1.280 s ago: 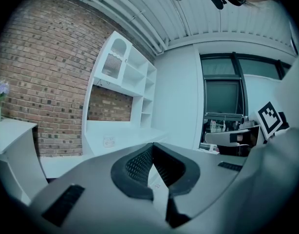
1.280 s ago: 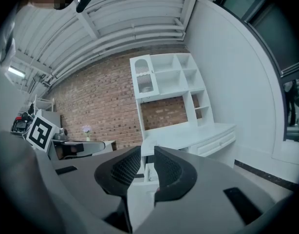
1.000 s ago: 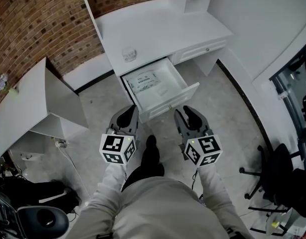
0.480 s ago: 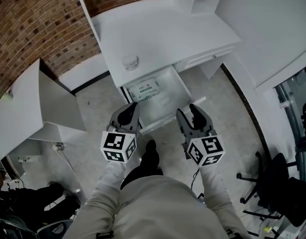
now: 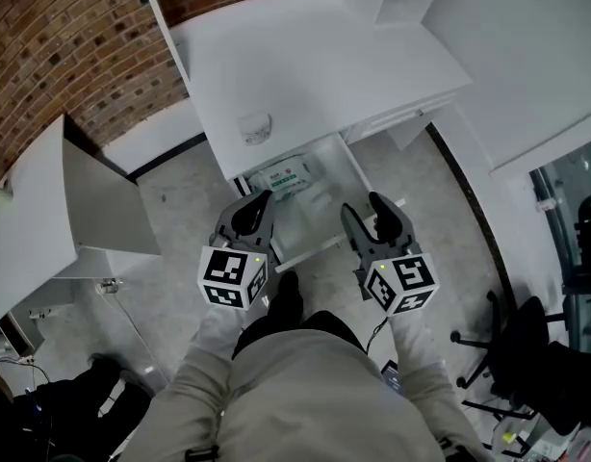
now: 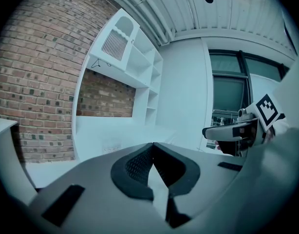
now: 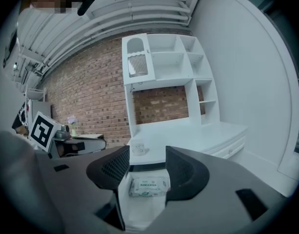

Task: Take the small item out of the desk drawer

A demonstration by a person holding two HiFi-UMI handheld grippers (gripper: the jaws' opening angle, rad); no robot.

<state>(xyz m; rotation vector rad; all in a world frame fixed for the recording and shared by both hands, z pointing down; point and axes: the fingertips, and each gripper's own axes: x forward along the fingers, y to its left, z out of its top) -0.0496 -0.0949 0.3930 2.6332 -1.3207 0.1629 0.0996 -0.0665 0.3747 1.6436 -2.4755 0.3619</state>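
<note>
- Opening wide, the right claw (image 5: 363,208) spreads its two sides apart, and nothing is between them yet.
- The left claw (image 5: 255,203) is clenched tight on nothing.
- The drawer (image 5: 357,173) is pulled out and now sits closer under both claws than a moment ago.
- The small white packet (image 5: 282,175) lies flat inside the drawer, near the back, straight ahead of the right claw.
- I think the grab comes next.
- Farther back, the table (image 5: 305,65) holds a little round thing (image 5: 256,128).

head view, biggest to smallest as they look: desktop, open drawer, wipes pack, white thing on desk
1. desktop
2. open drawer
3. wipes pack
4. small white object, clearly the smallest
</note>
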